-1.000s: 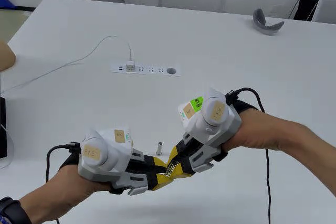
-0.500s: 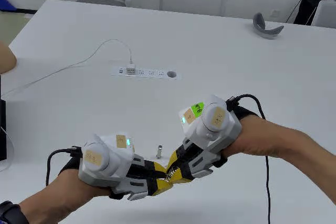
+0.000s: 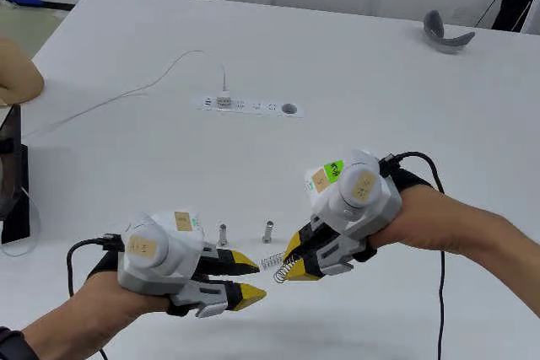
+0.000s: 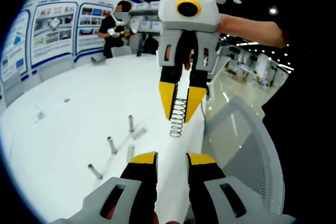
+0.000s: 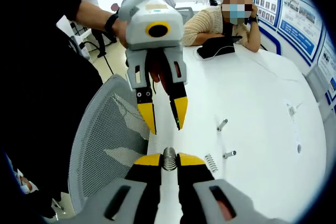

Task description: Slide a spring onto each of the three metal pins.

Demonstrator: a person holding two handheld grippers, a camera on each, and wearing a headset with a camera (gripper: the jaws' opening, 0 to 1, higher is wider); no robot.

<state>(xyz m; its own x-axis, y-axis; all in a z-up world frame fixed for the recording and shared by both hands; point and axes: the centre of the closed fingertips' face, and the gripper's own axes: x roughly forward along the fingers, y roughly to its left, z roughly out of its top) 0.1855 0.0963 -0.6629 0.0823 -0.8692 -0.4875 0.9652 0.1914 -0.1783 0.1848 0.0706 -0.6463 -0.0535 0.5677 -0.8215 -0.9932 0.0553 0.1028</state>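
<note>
Right gripper (image 3: 288,265) pinches a spring (image 4: 178,118); left gripper (image 3: 254,280) has jaws apart

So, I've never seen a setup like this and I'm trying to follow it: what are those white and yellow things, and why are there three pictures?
There is no robot: a person holds a tool in each hand, each with two yellow-tipped jaws that pinch. The wide picture comes from a camera on the person's head, looking down at the white table. The two round pictures come from a camera on each tool, looking along its own jaws, so each sees the other tool opposite. The right gripper pinches a small spring. The left gripper is open and holds nothing. Short metal pins stand on the table, a second spring lies near them, and a power strip lies farther back.
</note>
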